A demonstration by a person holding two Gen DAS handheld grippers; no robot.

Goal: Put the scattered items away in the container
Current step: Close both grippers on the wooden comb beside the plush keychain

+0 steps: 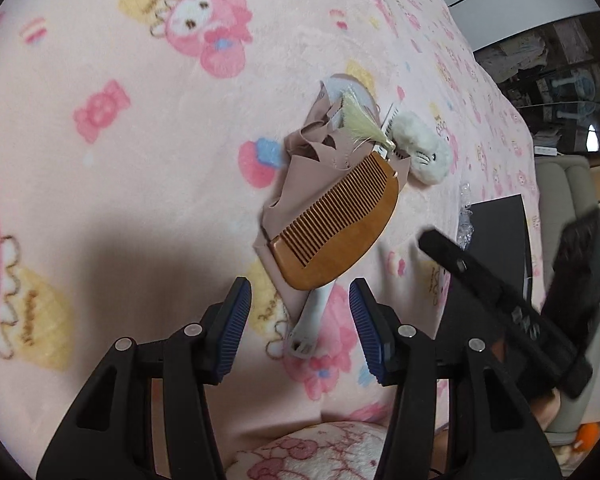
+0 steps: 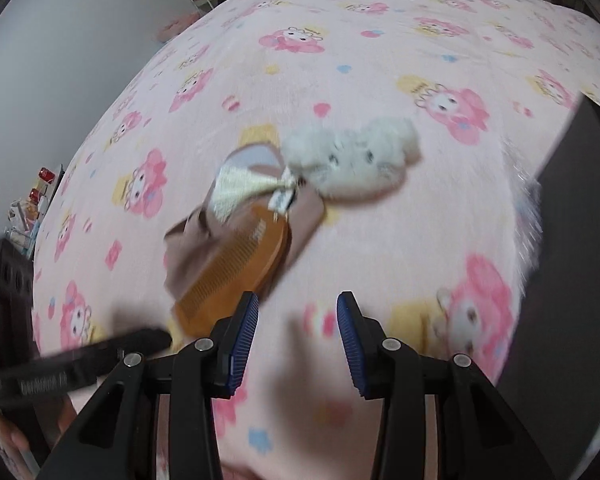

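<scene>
Several items lie heaped on the pink blanket (image 1: pixel 140 160): a wooden comb (image 1: pixel 336 224) on a beige cloth (image 1: pixel 300 172), a pale tassel (image 1: pixel 356 120), a white fluffy cat toy (image 1: pixel 424 152) and a white handle (image 1: pixel 312 320) poking out from under the comb. My left gripper (image 1: pixel 300 286) hovers open just short of the comb, over the white handle. In the blurred right wrist view, the comb (image 2: pixel 236 276) sits just left of my open right gripper (image 2: pixel 299 298), with the cat toy (image 2: pixel 352 160) farther ahead. Neither gripper holds anything. A black container (image 1: pixel 496 232) stands right of the heap.
The container's dark wall (image 2: pixel 572 220) fills the right edge of the right wrist view. Crinkled clear plastic (image 1: pixel 466 216) lies against it. The other gripper's black body (image 1: pixel 500 300) crosses the lower right of the left wrist view. Shelves (image 2: pixel 32 208) and a wall stand beyond the bed's left edge.
</scene>
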